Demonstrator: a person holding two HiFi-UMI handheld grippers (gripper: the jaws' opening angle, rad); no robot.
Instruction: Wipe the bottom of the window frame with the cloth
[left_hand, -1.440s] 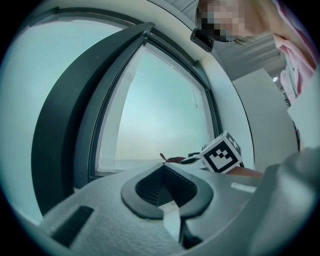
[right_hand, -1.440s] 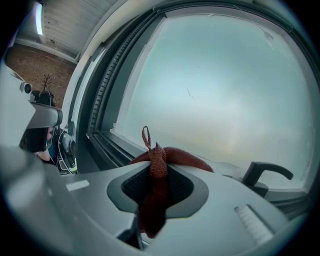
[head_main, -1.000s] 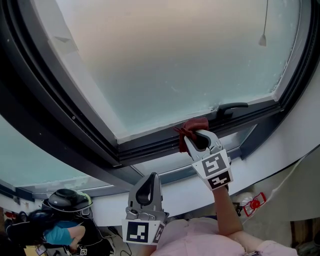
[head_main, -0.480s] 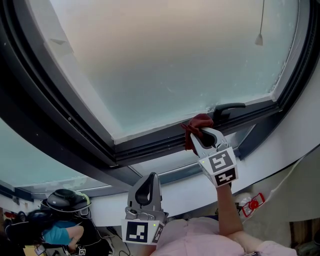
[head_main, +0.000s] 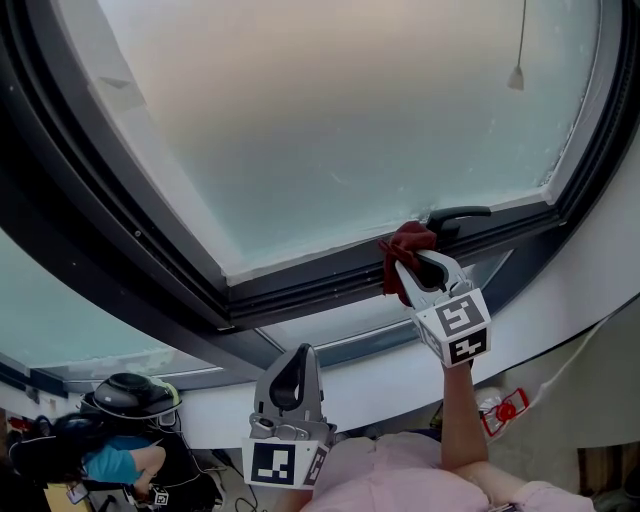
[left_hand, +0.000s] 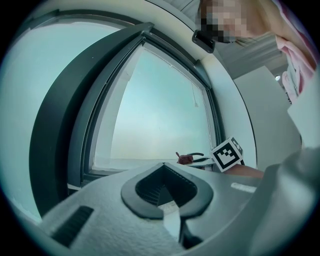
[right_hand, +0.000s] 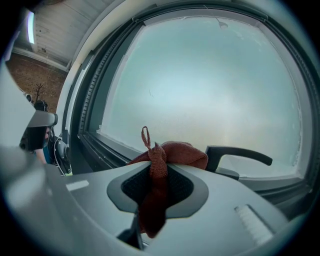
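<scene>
My right gripper (head_main: 412, 256) is shut on a dark red cloth (head_main: 405, 244), which is pressed against the dark bottom rail of the window frame (head_main: 310, 277), just left of the black window handle (head_main: 462, 215). In the right gripper view the cloth (right_hand: 170, 152) bunches over the jaw tips, its tail hanging down between them, and the handle (right_hand: 239, 154) lies close on the right. My left gripper (head_main: 291, 378) hangs low near the person's body, shut and empty, away from the frame. From the left gripper view I see the cloth (left_hand: 186, 159) small and far off.
Frosted glass (head_main: 340, 110) fills the window above the rail. A pull cord (head_main: 518, 70) hangs at the upper right. A white sill (head_main: 400, 370) runs under the frame. Bags and gear (head_main: 125, 400) lie on the floor at the lower left.
My right gripper has slid the cloth to the right along the bottom rail, ending next to the handle. The left gripper has stayed still.
</scene>
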